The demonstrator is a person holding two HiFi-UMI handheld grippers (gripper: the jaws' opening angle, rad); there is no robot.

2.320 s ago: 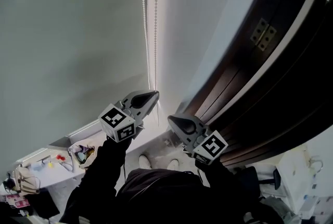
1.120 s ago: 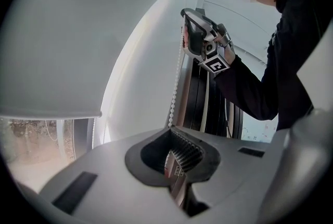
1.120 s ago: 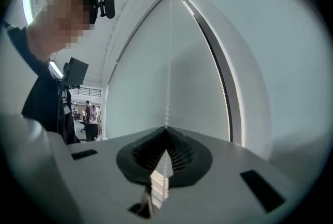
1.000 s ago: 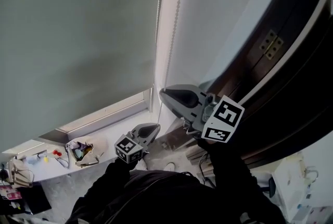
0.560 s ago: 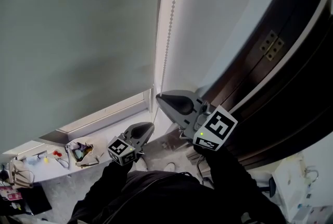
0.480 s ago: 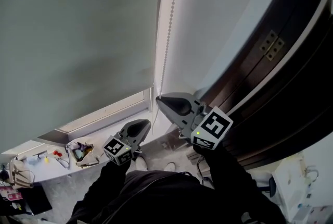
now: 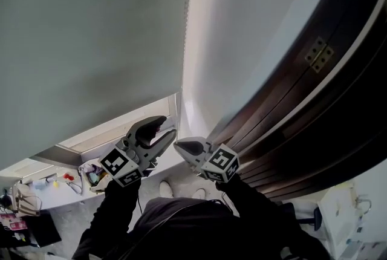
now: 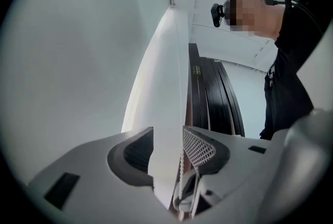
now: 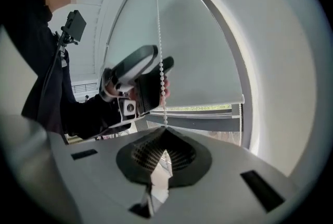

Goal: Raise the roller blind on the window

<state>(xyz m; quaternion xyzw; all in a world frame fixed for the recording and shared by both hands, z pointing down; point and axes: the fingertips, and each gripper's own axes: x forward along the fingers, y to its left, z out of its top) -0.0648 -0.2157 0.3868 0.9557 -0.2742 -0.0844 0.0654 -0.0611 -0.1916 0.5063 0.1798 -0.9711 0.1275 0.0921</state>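
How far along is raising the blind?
Done: the blind shows only a strip of window beneath it. In hand: the right gripper is shut on the chain; the left gripper has just been opening its jaws, chain loose between them. Left: most of the window is covered.

Greys, white and dark brown

The roller blind (image 7: 91, 41) was a plain, muted grey-green; the bead chain (image 9: 158, 20) was white, like the wall (image 7: 242, 23). The door frame (image 7: 314, 126) was dark brown with near-black grooves — its hinge (image 7: 320, 54) brass. The right gripper (image 7: 178, 144) was pale grey, its pads (image 9: 145, 158) dark and ribbed, its cube (image 7: 221, 163) patterned in black-and-white squares; the sleeve (image 7: 115, 210) was black.
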